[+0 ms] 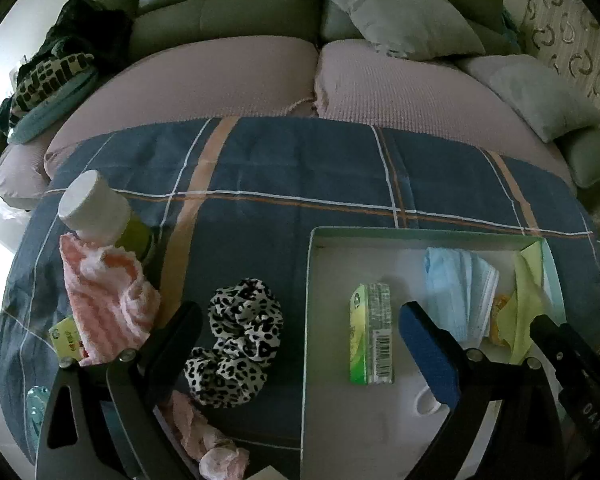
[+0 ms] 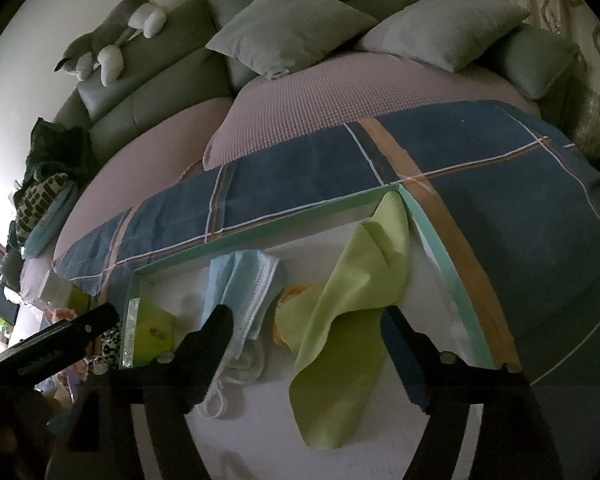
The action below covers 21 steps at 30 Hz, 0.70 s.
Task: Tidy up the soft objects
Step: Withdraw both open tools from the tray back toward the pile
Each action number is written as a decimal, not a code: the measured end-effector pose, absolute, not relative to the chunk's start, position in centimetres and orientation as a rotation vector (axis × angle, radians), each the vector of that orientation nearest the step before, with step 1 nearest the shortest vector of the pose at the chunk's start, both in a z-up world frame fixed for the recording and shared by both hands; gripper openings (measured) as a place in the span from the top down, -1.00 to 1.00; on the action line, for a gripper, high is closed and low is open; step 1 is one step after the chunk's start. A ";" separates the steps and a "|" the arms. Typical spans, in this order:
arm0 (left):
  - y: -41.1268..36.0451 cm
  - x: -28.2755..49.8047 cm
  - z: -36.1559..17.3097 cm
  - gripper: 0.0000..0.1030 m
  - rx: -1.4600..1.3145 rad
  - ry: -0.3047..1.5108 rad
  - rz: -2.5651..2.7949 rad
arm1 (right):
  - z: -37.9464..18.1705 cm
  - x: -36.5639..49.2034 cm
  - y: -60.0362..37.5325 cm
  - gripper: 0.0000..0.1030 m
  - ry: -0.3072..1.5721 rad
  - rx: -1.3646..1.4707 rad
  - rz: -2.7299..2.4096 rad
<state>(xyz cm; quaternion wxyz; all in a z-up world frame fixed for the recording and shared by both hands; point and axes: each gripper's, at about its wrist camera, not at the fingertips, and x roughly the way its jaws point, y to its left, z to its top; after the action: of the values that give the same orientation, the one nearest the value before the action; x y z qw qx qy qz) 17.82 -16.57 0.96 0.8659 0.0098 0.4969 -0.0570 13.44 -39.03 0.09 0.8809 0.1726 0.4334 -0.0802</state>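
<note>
Blue plaid cloth [image 1: 300,168] covers the surface before a sofa [image 1: 228,12]. Left gripper [image 1: 300,320] fingers spread wide, empty, leopard scrunchie [image 1: 240,332] between them. Right gripper [image 2: 306,316] fingers gape around a green cloth [image 2: 352,300], at the tray's [image 1: 420,233] three o'clock.

Barcode on the green tissue pack [image 1: 371,340], digits too small to read, no other legible text

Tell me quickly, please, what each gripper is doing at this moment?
Left gripper: open, holding nothing, over the leopard scrunchie and box edge.
Right gripper: open, holding nothing; the green cloth lies loose between its jaws.
</note>
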 end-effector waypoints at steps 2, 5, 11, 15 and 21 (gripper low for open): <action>-16.4 17.7 1.1 -0.91 0.015 1.037 -0.122 | 0.0 13.4 -39.1 -0.65 0.904 0.370 -0.168; -16.2 17.5 1.4 -0.91 0.011 1.033 -0.127 | 0.0 13.4 -39.2 -0.68 0.909 0.382 -0.172; -15.4 16.9 2.5 -0.91 0.007 1.018 -0.131 | 1.5 12.8 -38.7 -0.70 0.903 0.361 -0.204; -13.9 16.5 3.5 -0.91 -0.004 1.003 -0.110 | 2.6 12.4 -38.3 -0.70 0.887 0.357 -0.196; -10.3 15.9 4.2 -0.91 -0.024 0.998 -0.035 | 4.1 12.1 -36.9 -0.70 0.853 0.346 -0.174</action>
<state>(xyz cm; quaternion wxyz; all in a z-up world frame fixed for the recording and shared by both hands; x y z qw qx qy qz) 15.95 -10.25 4.18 0.8778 -0.0116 0.4785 -0.0169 12.10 -36.91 4.15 0.8924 0.1666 0.4109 -0.0840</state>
